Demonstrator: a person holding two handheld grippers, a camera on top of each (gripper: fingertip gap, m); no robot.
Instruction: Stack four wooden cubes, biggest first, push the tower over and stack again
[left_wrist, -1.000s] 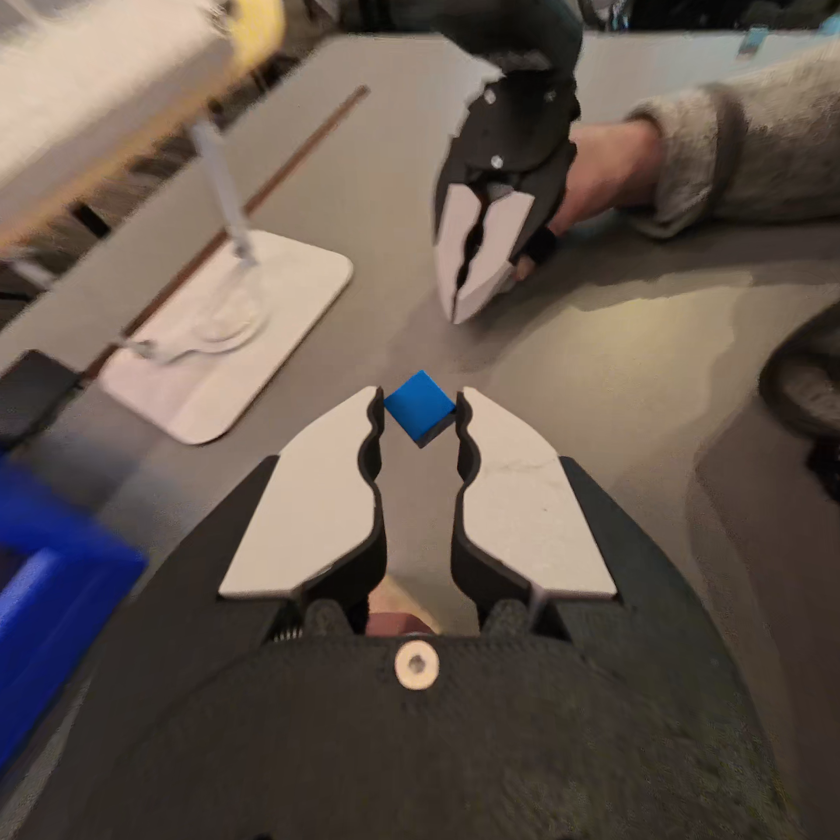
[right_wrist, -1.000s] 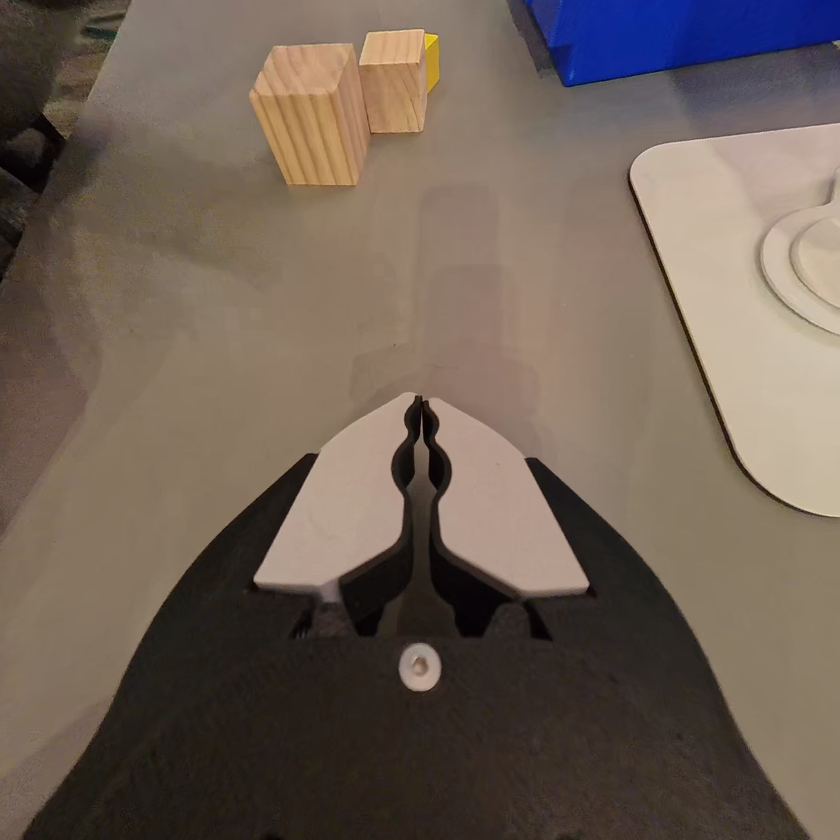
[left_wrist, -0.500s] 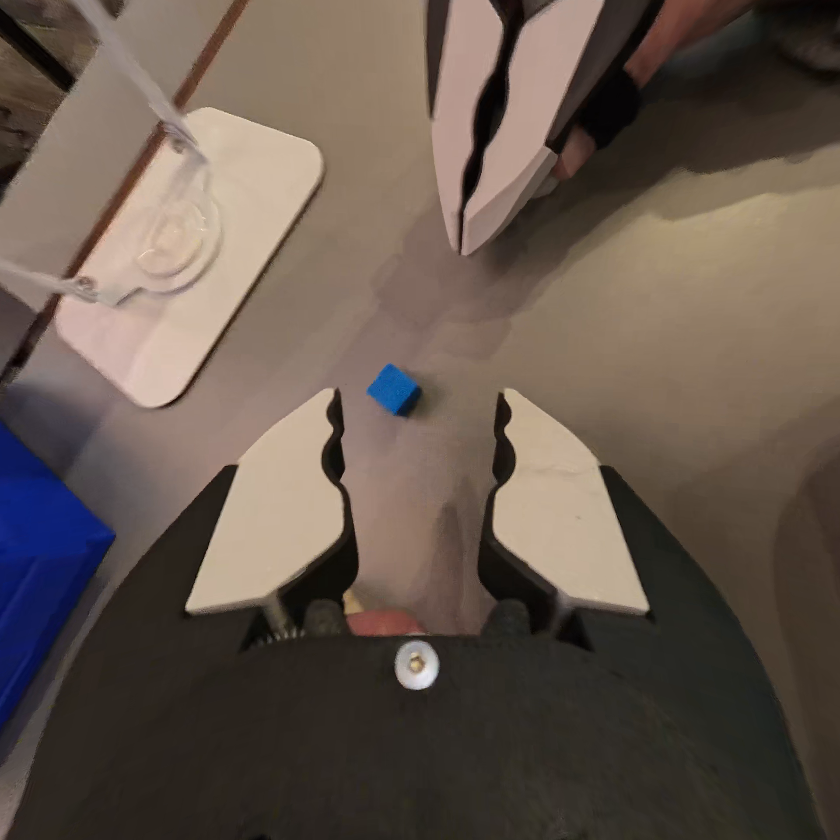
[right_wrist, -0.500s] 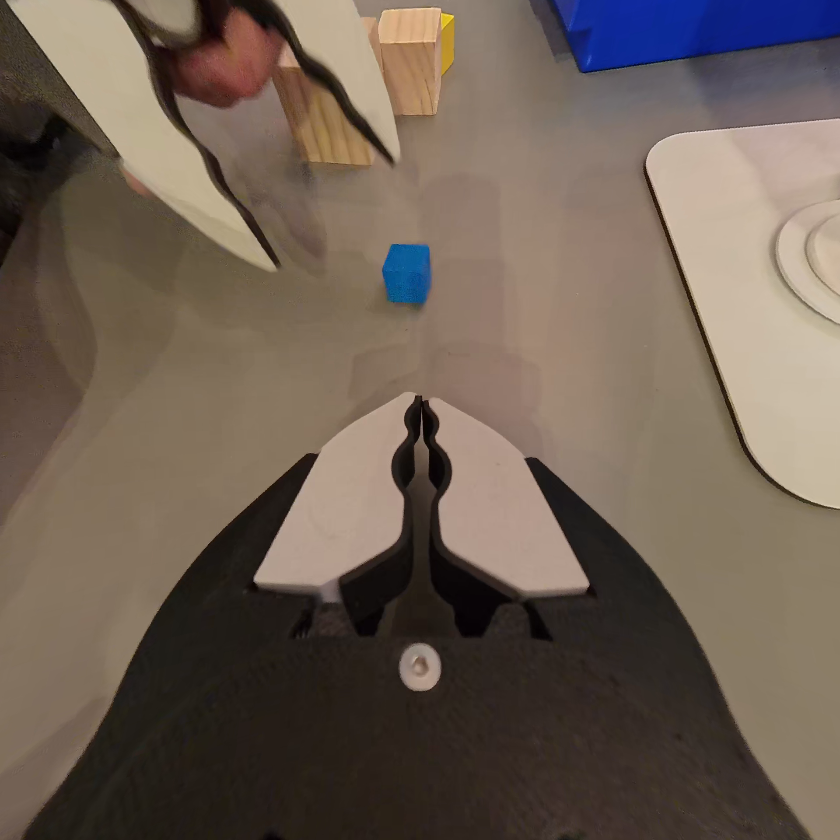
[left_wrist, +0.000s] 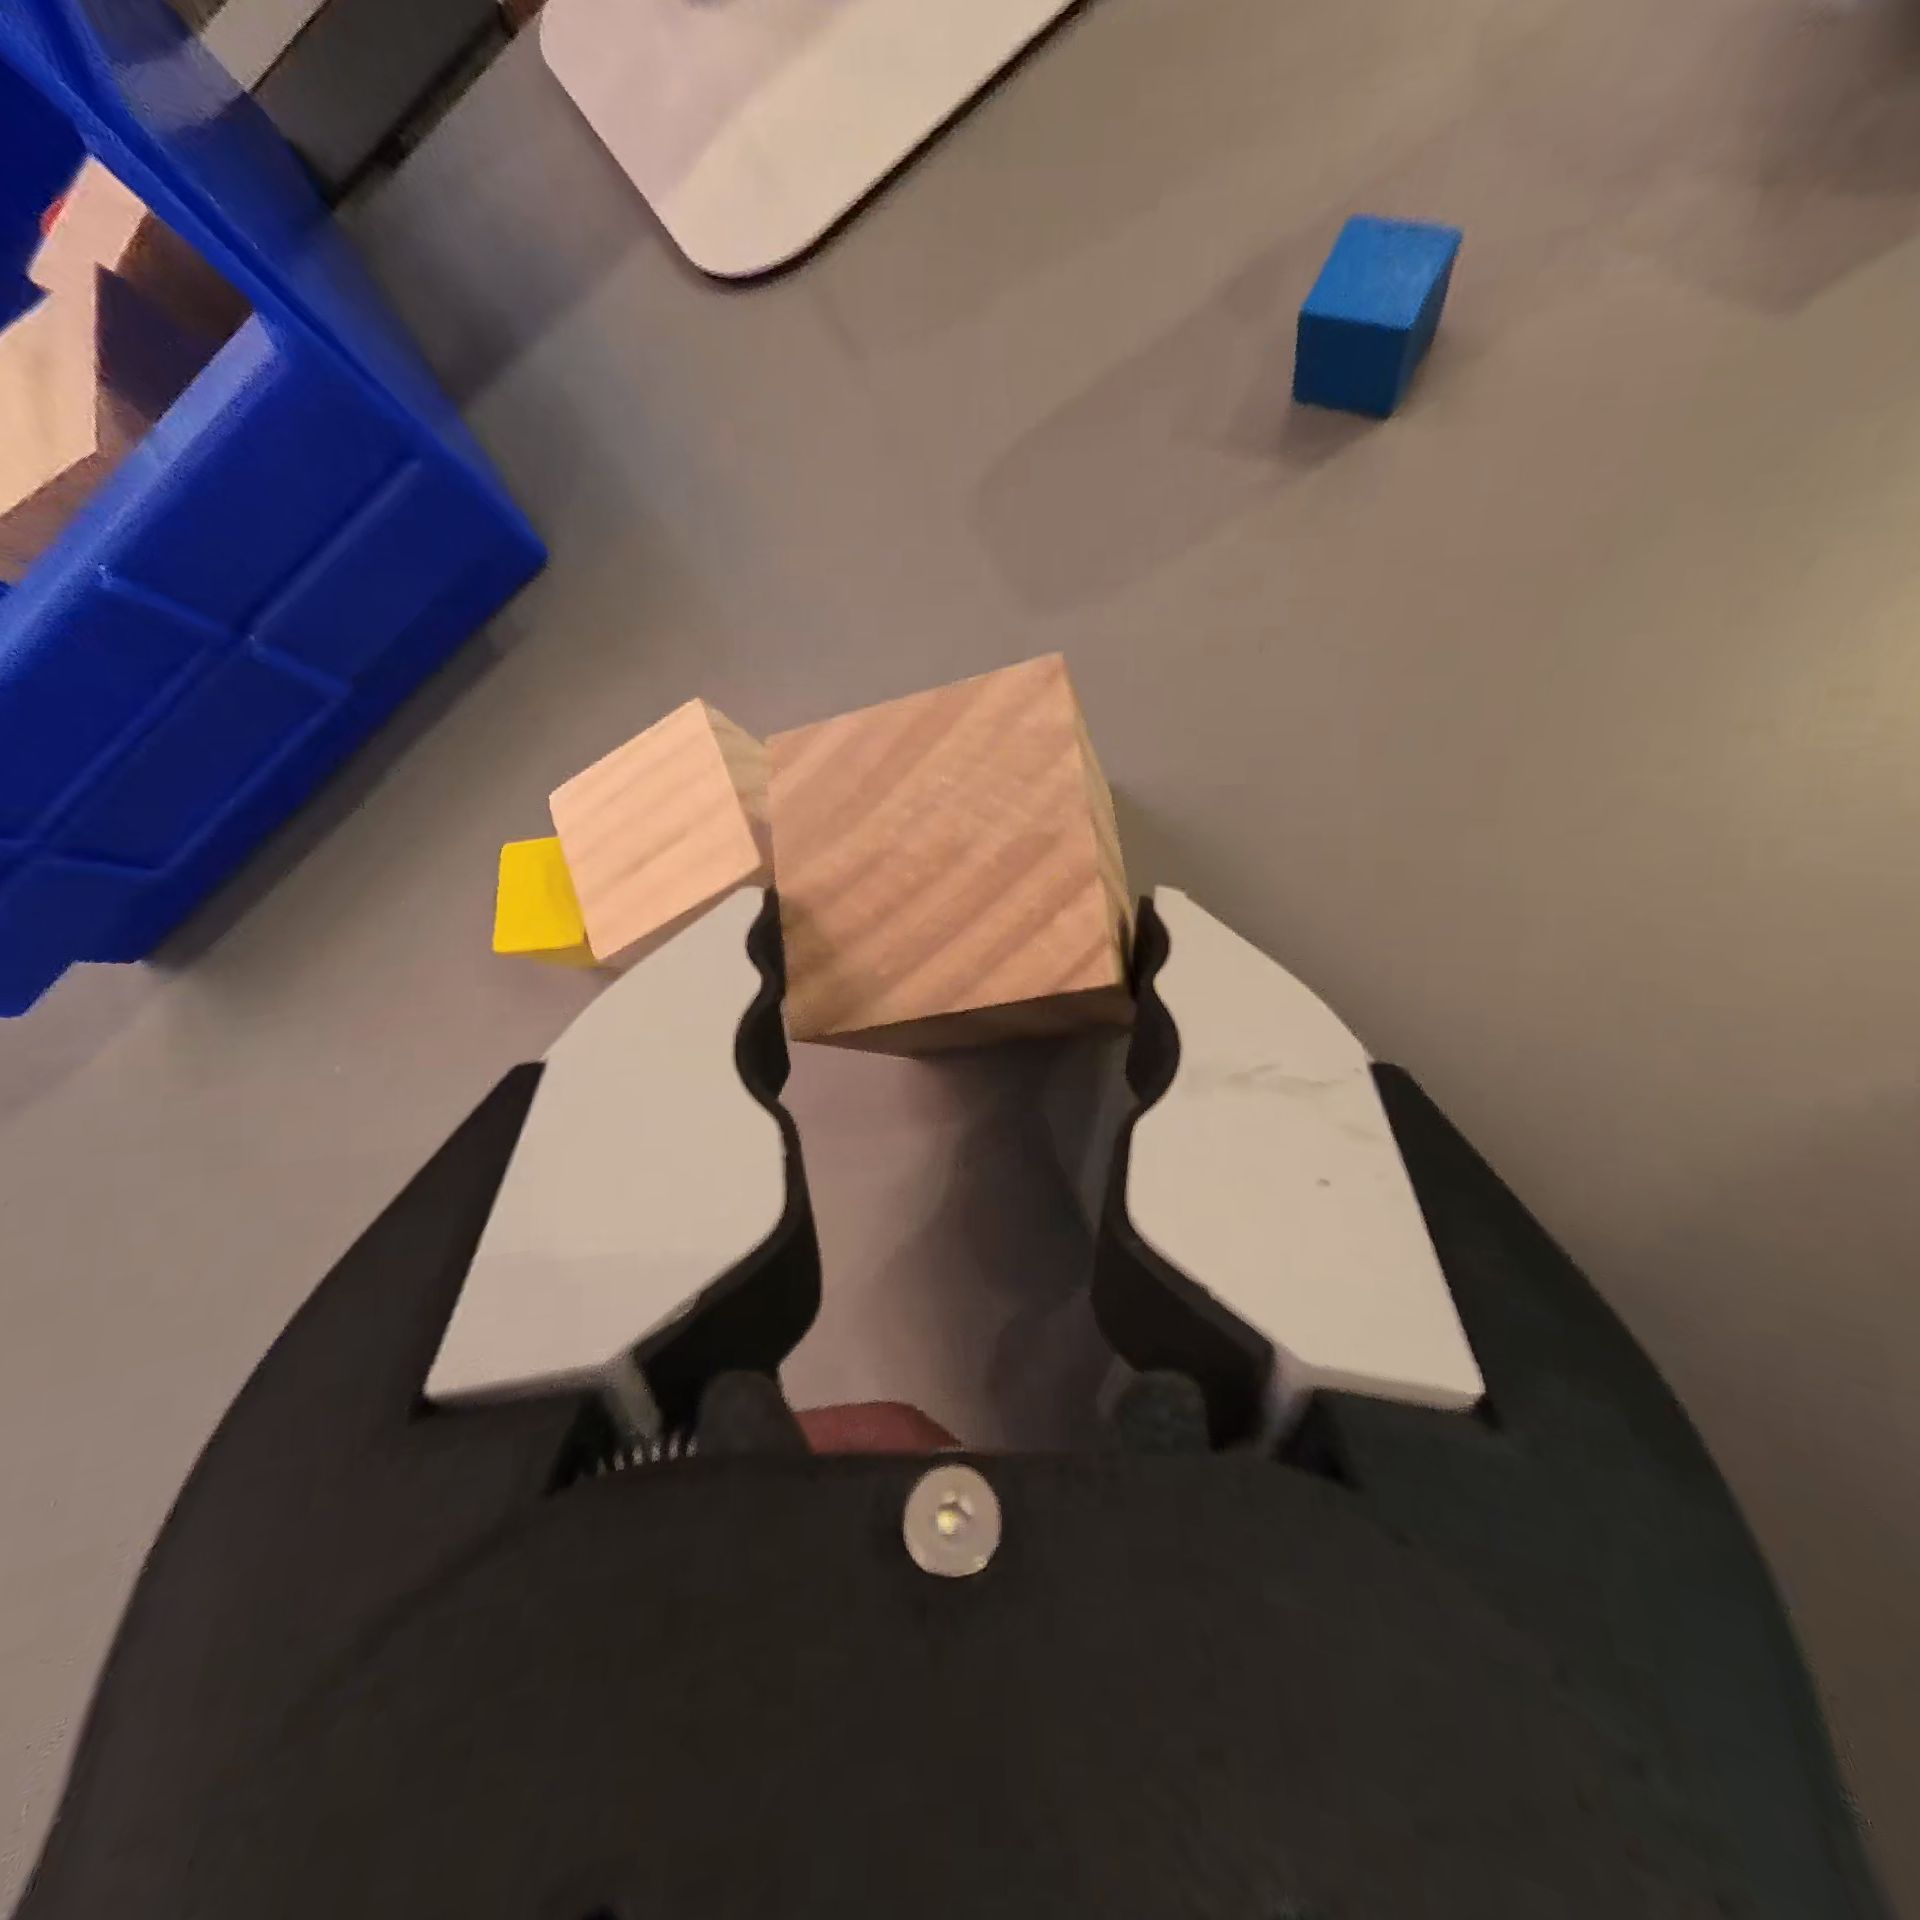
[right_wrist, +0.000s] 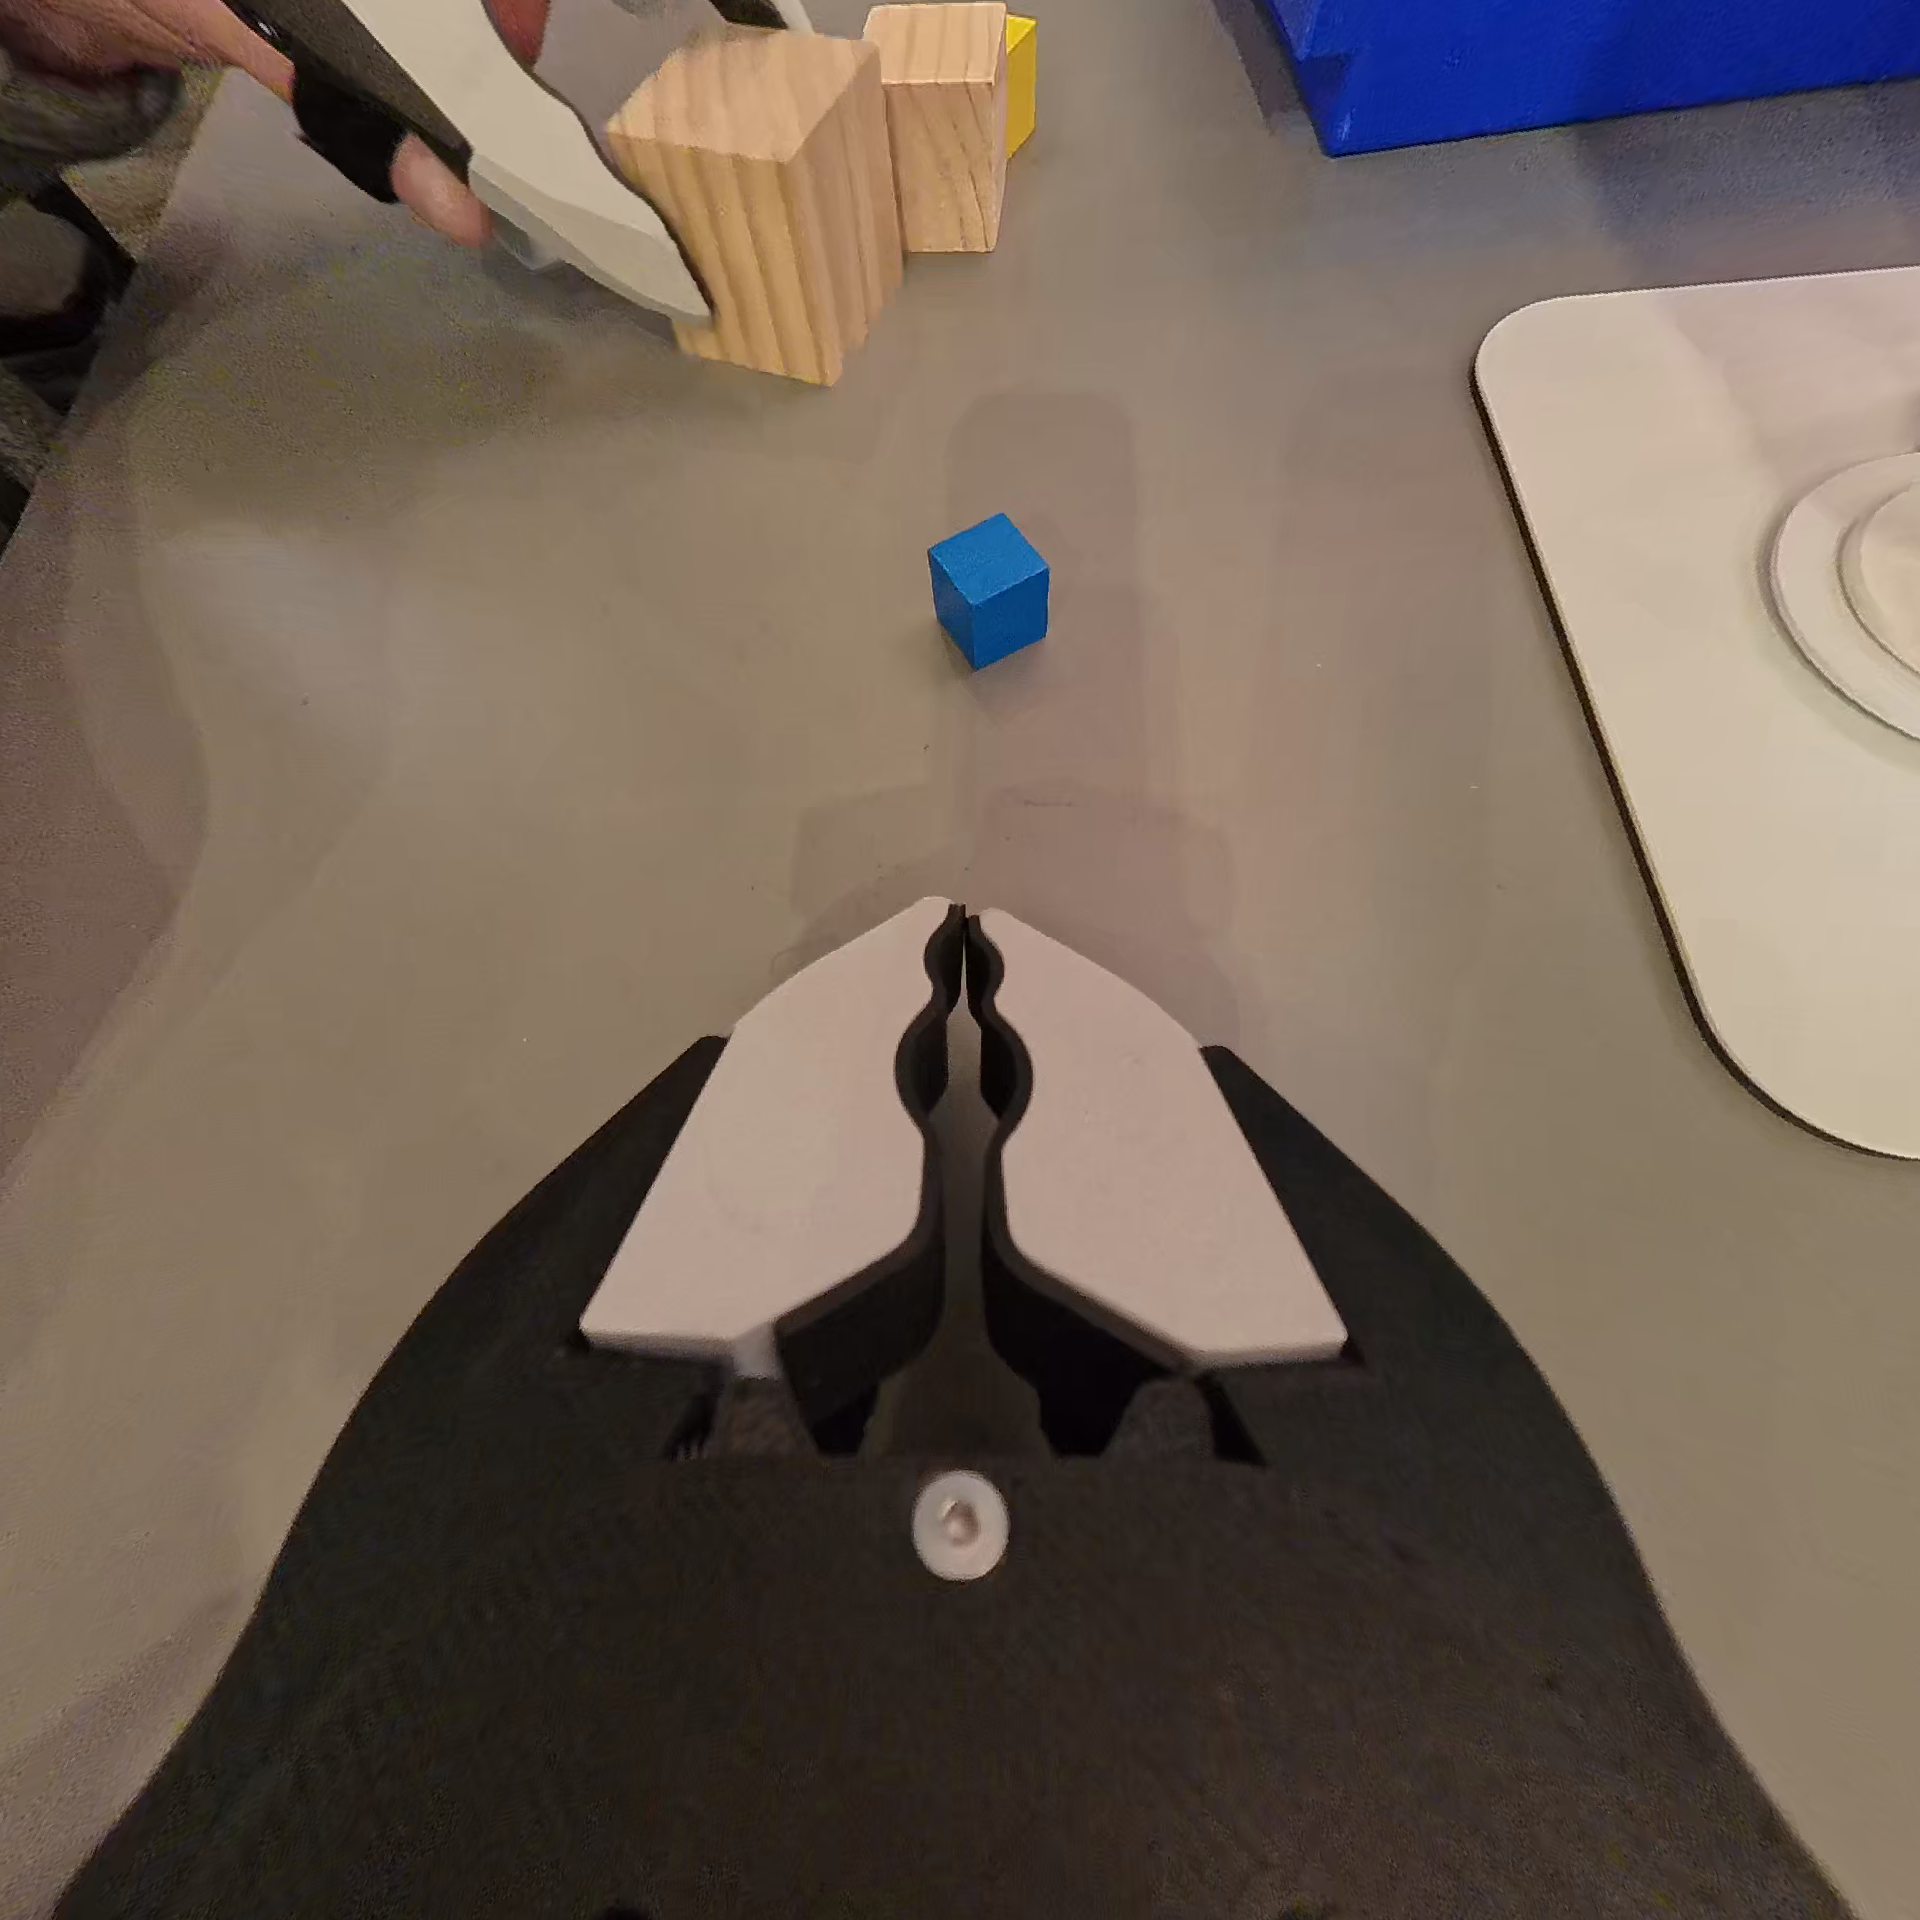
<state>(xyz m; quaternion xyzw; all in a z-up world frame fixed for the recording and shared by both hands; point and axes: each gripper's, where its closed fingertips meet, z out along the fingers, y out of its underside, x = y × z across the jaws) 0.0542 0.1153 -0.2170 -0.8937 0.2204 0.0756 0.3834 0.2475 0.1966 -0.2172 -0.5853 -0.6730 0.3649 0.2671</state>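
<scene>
Between the fingertips of the left gripper (left_wrist: 948, 925): largest wooden cube (left_wrist: 940, 847), flanked by both tips, the grip closing but contact not certain. Half a second ago this gripper was parting above the blue cube (left_wrist: 1374, 314), which is now lying released, ahead and to its right. Restacking is seemingly starting from the base. Medium cube (left_wrist: 657, 826) sitting just left of the tips; yellow cube (left_wrist: 535, 896) half hidden behind it. Right gripper (right_wrist: 957, 914) resting clenched and empty. Blue bin (left_wrist: 223, 582) running off frame.

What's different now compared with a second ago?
The left gripper let go of the blue cube, which now sits on the table, then swung over to straddle the biggest wooden cube. The right gripper stayed shut and empty.
</scene>
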